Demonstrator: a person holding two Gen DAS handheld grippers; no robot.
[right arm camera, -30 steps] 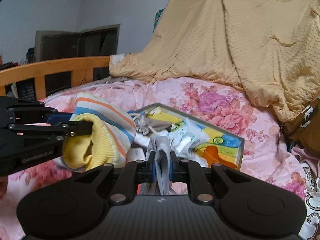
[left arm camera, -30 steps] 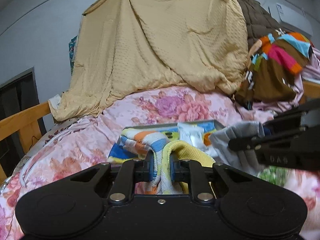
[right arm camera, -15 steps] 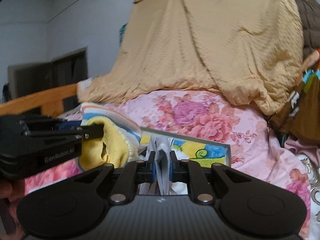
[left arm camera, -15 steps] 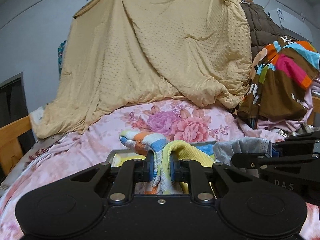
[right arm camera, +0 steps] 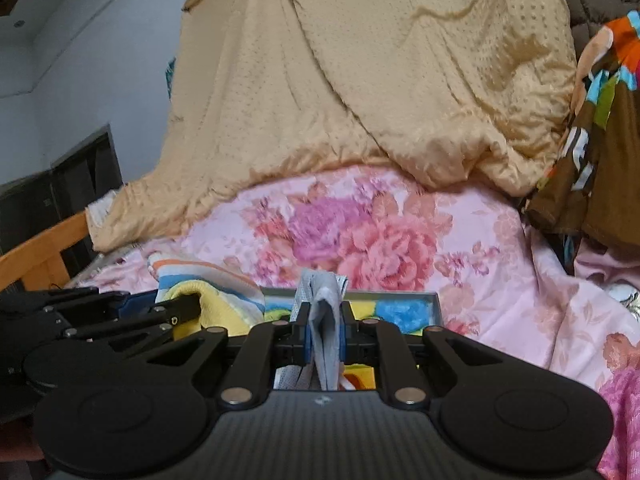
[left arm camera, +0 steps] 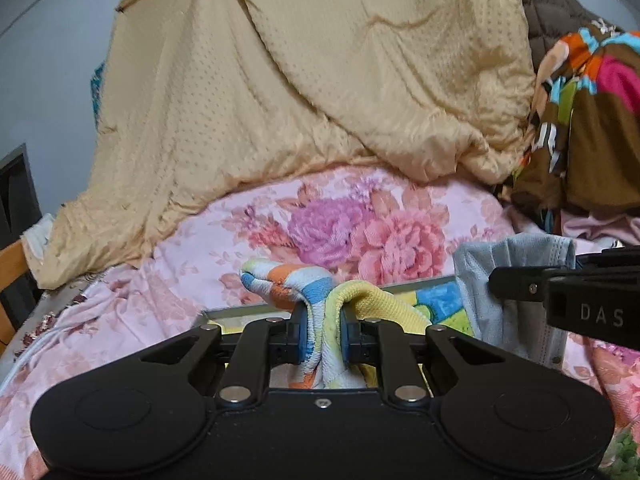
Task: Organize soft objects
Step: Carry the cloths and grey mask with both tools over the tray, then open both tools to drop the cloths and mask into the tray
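Note:
My left gripper [left arm camera: 323, 334] is shut on a striped towel [left arm camera: 292, 286] in yellow, orange, blue and white, held above the bed. It also shows in the right wrist view [right arm camera: 208, 294] at the left. My right gripper [right arm camera: 324, 334] is shut on a folded grey-blue face mask [right arm camera: 324, 304], which also shows in the left wrist view [left arm camera: 512, 280] at the right. A shallow tray [right arm camera: 394, 293] with a colourful picture bottom lies on the bed just below and beyond both grippers.
A pink floral bedspread [left arm camera: 340, 224] covers the bed. A large tan blanket [left arm camera: 320, 80] hangs behind it. Brown and multicoloured clothes [left arm camera: 592, 120] pile at the right. A wooden bed rail [right arm camera: 36, 252] runs along the left.
Both grippers have risen and tilted up with their cloths; the tray has dropped low in view and more of the tan blanket fills the frames.

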